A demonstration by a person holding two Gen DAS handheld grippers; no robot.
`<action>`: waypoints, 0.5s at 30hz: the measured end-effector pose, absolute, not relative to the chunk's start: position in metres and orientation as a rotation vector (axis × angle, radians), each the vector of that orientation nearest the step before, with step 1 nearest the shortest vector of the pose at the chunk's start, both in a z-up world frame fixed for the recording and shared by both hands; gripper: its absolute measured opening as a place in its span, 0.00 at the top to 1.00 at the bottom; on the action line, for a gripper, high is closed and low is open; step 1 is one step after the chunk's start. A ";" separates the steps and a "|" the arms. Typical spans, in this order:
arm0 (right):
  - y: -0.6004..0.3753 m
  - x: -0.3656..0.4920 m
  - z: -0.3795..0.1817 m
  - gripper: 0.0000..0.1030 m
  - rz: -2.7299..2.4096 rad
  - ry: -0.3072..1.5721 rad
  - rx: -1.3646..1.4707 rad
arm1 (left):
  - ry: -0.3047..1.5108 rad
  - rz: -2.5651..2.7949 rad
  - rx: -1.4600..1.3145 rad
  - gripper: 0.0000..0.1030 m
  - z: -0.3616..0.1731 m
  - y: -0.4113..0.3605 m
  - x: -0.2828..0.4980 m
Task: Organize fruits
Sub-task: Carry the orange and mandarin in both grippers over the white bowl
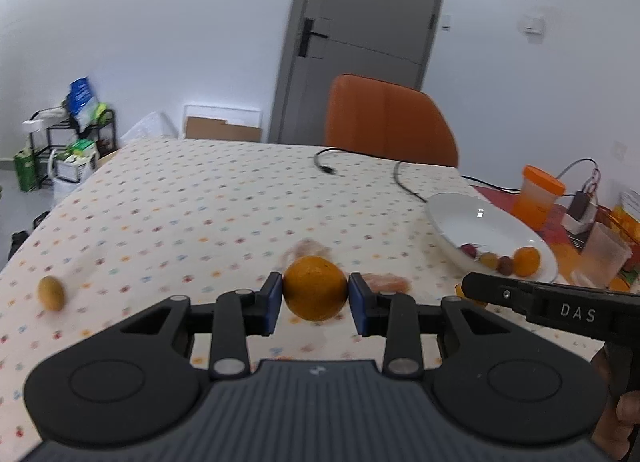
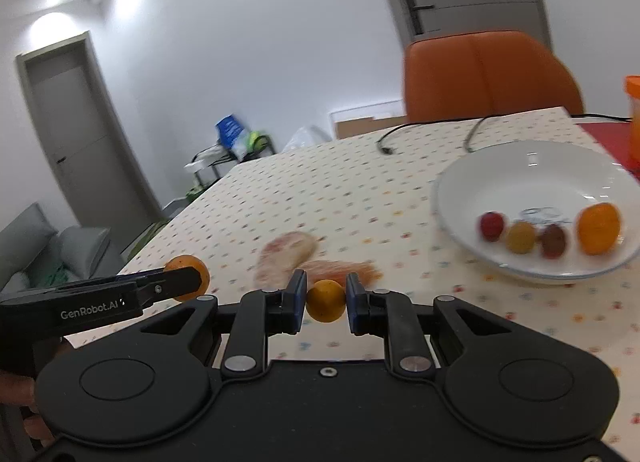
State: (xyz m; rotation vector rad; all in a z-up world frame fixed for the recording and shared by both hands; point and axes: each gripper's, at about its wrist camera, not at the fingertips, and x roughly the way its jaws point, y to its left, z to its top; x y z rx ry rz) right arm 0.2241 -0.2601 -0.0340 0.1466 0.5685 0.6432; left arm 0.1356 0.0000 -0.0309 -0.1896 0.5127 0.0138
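Note:
My left gripper (image 1: 315, 289) is shut on an orange (image 1: 315, 288) and holds it above the dotted tablecloth. My right gripper (image 2: 326, 300) is shut on a small yellow fruit (image 2: 326, 300). The white bowl (image 2: 500, 177) at the right holds a red fruit (image 2: 491, 225), a yellow fruit (image 2: 520, 237), a brown fruit (image 2: 553, 240) and an orange (image 2: 599, 227). The bowl also shows in the left wrist view (image 1: 472, 217). A small yellow fruit (image 1: 51, 293) lies on the table at the left. The left gripper with its orange (image 2: 188, 276) shows at the left of the right wrist view.
An orange chair (image 1: 390, 121) stands behind the table. A black cable (image 1: 400, 177) lies near the far edge. An orange-lidded jar (image 1: 538, 195) and a clear cup (image 1: 604, 256) stand to the right of the bowl. Pinkish stains (image 2: 288, 252) mark the cloth.

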 end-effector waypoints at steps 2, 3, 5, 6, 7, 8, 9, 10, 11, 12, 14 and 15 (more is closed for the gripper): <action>-0.270 0.226 -0.033 0.81 0.620 0.559 0.155 | 0.509 -0.002 -0.182 0.67 -0.028 -0.007 0.140; -0.275 0.227 -0.031 0.81 0.609 0.553 0.160 | 0.507 -0.008 -0.179 0.67 -0.027 -0.010 0.142; -0.282 0.229 -0.030 0.81 0.590 0.544 0.169 | 0.504 -0.021 -0.172 0.67 -0.026 -0.016 0.146; -0.287 0.229 -0.029 0.81 0.579 0.539 0.173 | 0.503 -0.027 -0.168 0.67 -0.025 -0.020 0.148; -0.290 0.230 -0.029 0.81 0.571 0.536 0.175 | 0.502 -0.033 -0.165 0.67 -0.024 -0.023 0.150; -0.294 0.231 -0.028 0.81 0.562 0.532 0.179 | 0.502 -0.039 -0.162 0.67 -0.023 -0.026 0.152; -0.298 0.232 -0.027 0.81 0.552 0.528 0.182 | 0.502 -0.046 -0.158 0.67 -0.023 -0.029 0.154; -0.303 0.233 -0.027 0.81 0.542 0.525 0.185 | 0.502 -0.052 -0.154 0.67 -0.022 -0.033 0.157; -0.307 0.235 -0.026 0.81 0.532 0.522 0.188 | 0.502 -0.058 -0.151 0.67 -0.022 -0.035 0.159; -0.311 0.236 -0.026 0.81 0.524 0.520 0.191 | 0.502 -0.064 -0.148 0.67 -0.021 -0.038 0.161; -0.318 0.241 -0.026 0.81 0.506 0.516 0.199 | 0.504 -0.077 -0.142 0.67 -0.021 -0.045 0.165; -0.322 0.242 -0.026 0.81 0.496 0.514 0.202 | 0.503 -0.085 -0.137 0.67 -0.020 -0.048 0.168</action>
